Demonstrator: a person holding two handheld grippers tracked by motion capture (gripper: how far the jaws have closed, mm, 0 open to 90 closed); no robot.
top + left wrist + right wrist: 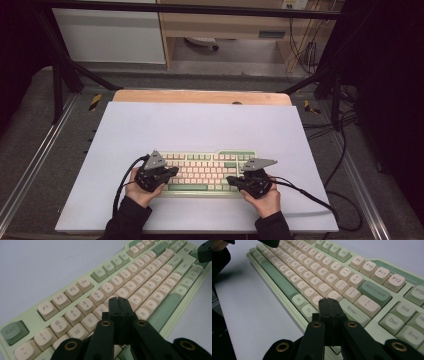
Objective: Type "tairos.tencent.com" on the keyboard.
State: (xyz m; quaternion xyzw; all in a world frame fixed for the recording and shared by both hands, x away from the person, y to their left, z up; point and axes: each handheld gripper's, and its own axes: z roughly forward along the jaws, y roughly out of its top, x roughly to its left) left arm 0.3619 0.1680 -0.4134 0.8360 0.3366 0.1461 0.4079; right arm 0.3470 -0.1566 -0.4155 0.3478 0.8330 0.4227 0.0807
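A pale green keyboard (205,172) with cream and green keys lies on the white sheet near the front edge. My left gripper (172,171) hovers over its left end, jaws pressed together with nothing between them. In the left gripper view the left gripper (118,298) points at the keyboard (75,290) around the letter keys of the left half. My right gripper (231,179) sits over the lower right part of the keyboard, also shut and empty. In the right gripper view the right gripper (329,300) hangs just above the keyboard (367,277) by the Enter key (352,311).
The white sheet (200,125) covers a wooden tabletop (200,96). Black frame bars (60,75) stand at the left and right rear. Cables (320,200) trail from both grippers, the right one looping off the sheet's right edge.
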